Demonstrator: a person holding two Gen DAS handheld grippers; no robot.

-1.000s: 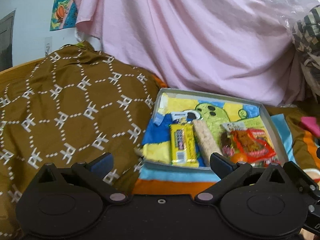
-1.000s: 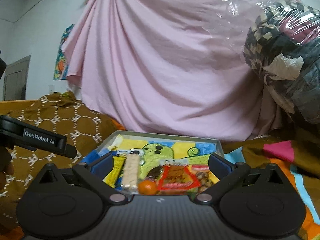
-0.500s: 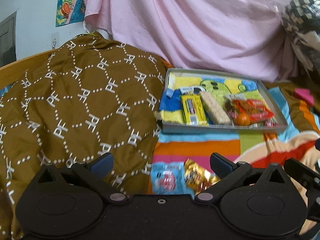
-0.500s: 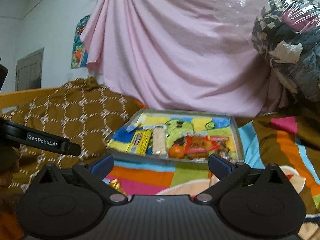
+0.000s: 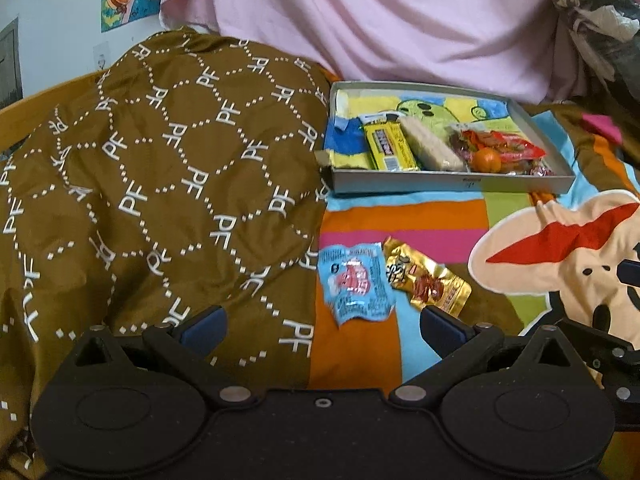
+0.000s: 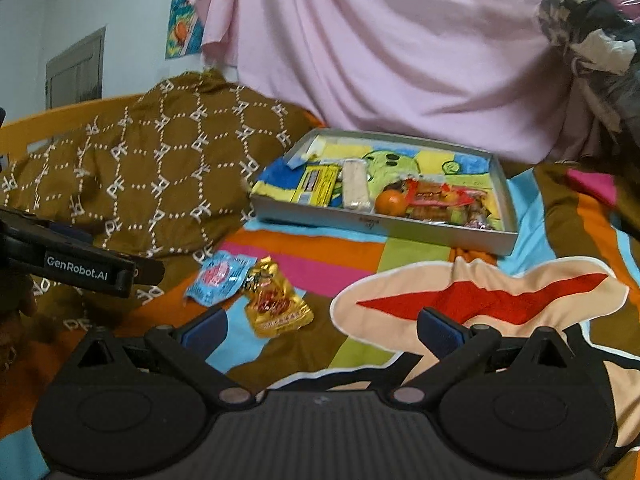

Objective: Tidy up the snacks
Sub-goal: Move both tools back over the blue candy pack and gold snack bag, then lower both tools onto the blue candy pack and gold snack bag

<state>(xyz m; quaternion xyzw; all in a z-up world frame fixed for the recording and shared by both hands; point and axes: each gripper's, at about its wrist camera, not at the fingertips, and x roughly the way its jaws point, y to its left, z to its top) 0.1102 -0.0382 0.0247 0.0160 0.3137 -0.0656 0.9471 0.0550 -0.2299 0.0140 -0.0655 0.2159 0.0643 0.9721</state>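
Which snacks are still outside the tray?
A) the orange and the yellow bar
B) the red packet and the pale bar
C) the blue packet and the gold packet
C: the blue packet and gold packet lie side by side on the blanket, in front of the tray.

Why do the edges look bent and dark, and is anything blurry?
Left wrist view: fisheye curves the tray rim and blackens the corners; the blue packet is slightly soft. Right wrist view: same bending; the pink curtain looks smeared, and the gold packet shows glare.
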